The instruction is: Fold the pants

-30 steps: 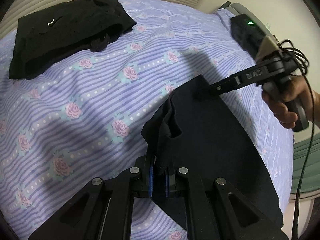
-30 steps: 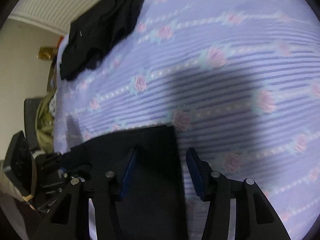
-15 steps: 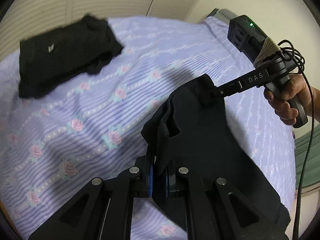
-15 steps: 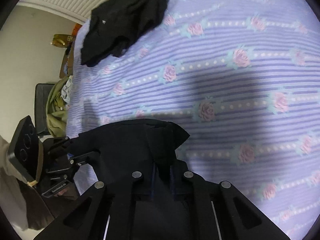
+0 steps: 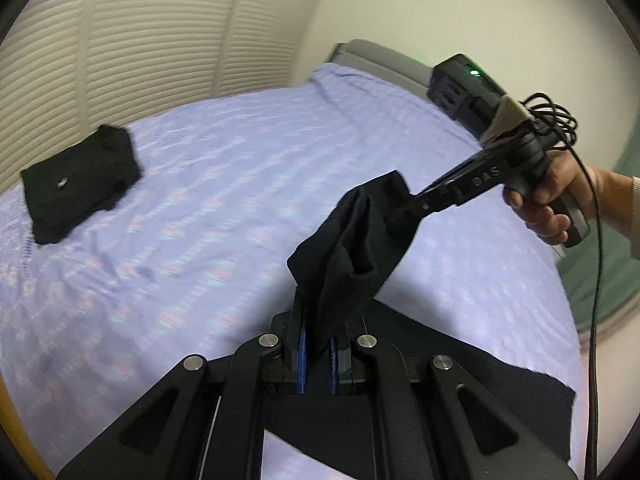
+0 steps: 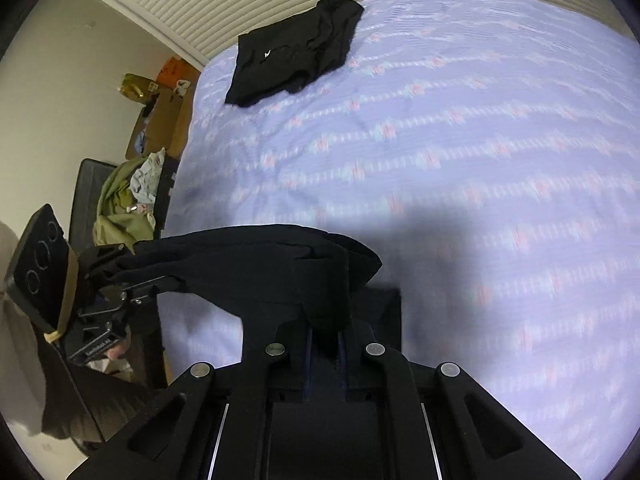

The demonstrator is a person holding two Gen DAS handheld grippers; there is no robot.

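Both grippers hold one pair of black pants [image 5: 356, 240] above the bed [image 5: 224, 184], which wears a lilac sheet with rows of pink flowers. The left gripper [image 5: 316, 350] has its jaws closed on a bunched edge of the cloth, which rises in a dark fold from between the blue pads. In the left wrist view the right gripper [image 5: 400, 210] comes in from the right side, its jaws closed on the far end of the same edge, with the person's hand [image 5: 556, 196] around its handle and a black cable trailing down beside it. The cloth sags between the two grips, and the rest of the pants hangs down to the near edge of the bed, under the left gripper. In the right wrist view the cloth runs from the closed jaws at the bottom across to the left gripper at the left side, clear of the sheet. A second black garment [image 6: 292, 52] with a small white mark lies folded near the far edge of the bed, close to the slatted doors [image 5: 140, 28], well apart from the held pants. Beside the bed stand cardboard boxes [image 6: 160, 120] and a heap of green cloth [image 6: 124, 200].
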